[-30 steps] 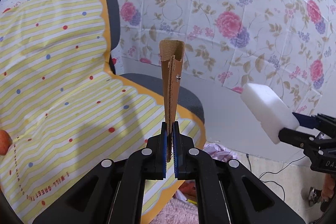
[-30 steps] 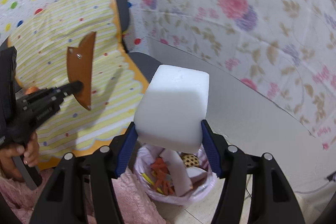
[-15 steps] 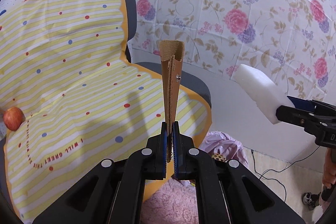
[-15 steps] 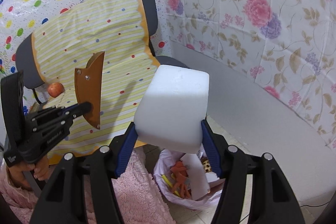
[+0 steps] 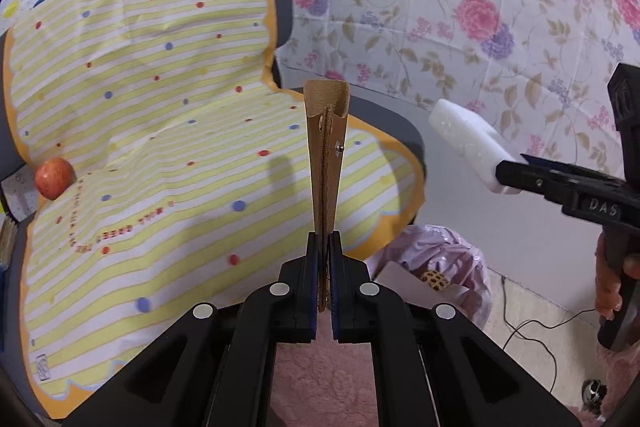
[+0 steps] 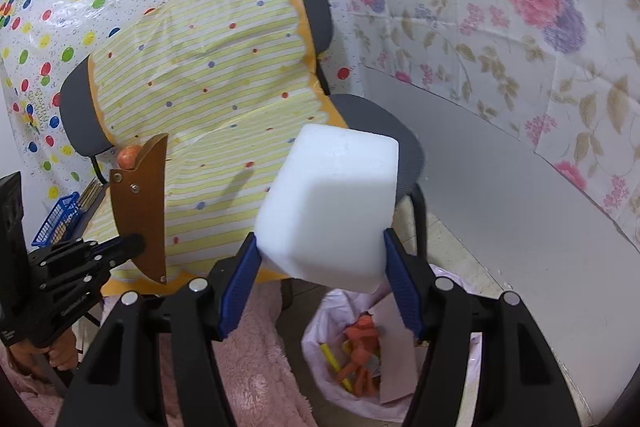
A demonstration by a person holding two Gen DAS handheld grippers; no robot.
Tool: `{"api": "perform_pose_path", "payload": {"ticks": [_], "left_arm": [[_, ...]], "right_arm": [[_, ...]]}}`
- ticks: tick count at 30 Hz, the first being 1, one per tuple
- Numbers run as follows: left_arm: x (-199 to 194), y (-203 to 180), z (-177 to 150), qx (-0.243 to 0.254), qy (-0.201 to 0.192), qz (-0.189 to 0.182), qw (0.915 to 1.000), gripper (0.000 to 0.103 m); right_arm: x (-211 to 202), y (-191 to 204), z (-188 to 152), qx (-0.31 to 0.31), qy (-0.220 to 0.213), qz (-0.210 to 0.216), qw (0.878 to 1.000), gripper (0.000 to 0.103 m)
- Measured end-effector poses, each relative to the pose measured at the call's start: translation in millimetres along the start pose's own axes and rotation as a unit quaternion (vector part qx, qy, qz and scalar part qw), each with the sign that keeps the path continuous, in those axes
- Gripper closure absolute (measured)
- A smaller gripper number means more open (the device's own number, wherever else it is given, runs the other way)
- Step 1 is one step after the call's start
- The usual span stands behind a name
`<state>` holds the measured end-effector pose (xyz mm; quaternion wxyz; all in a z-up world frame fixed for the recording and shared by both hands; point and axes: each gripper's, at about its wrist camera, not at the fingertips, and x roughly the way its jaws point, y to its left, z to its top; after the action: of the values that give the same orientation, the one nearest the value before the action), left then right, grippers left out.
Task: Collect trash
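Observation:
My left gripper [image 5: 323, 239] is shut on a brown leather sheath [image 5: 325, 155] that stands up from its pads; the same sheath [image 6: 141, 207] shows at the left of the right wrist view. My right gripper [image 6: 318, 247] is shut on a white foam block [image 6: 328, 203], which the left wrist view shows as a white foam block [image 5: 468, 143] at the right. A pink trash bag [image 6: 360, 359] stands on the floor below and right of the block, holding orange scraps and cardboard. The bag [image 5: 436, 267] lies just right of my left gripper.
A grey office chair [image 6: 316, 3] draped in a yellow striped cloth [image 5: 140, 131] fills the left. A red apple [image 5: 54, 178] rests on the cloth. A pink fluffy rug [image 6: 260, 355] covers the floor. A blue basket [image 6: 56, 217] sits at the left. Floral sheeting [image 5: 480, 7] covers the wall.
Both grippers have sunk and tilted downward with their loads. The chair and apple have come further into view, and the trash bag now shows more fully below the foam block.

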<state>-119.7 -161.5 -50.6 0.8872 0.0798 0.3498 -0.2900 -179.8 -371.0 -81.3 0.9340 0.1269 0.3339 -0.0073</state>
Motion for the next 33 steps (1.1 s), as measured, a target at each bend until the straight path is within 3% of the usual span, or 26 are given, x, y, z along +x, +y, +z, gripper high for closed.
{"api": "perform_pose_path", "payload": {"ticks": [7,13,19,22,27,29,33], "left_arm": [[29,-51,-8,0.044,0.031,-0.064,0.9965,0.098],[57,-80,-15,0.066,0.049,-0.100,0.9916,0.098],[81,-86,-10,0.058,0.061,-0.109,0.9905,0.097],[85,-80,-1,0.046,0.057,-0.106,0.9917,0.094],[65,-66,10,0.028,0.024,-0.098,0.9945,0.058],[56,-57,12,0.021,0.014,-0.088,0.9958,0.053],[39,-34,11,0.004,0.006,-0.054,0.9985,0.034]], "right_arm": [[-1,-37,-30,0.037,0.011,-0.023,0.999,0.040],[11,-57,-56,0.057,0.051,-0.063,0.995,0.038],[34,-72,-60,0.074,0.070,-0.061,0.993,0.034],[41,-77,-55,0.078,0.065,-0.062,0.993,0.023],[27,-76,-45,0.072,0.043,-0.075,0.994,0.019],[16,-75,-43,0.072,0.035,-0.081,0.993,0.019],[-2,-68,-36,0.079,0.022,-0.075,0.994,0.019]]}}
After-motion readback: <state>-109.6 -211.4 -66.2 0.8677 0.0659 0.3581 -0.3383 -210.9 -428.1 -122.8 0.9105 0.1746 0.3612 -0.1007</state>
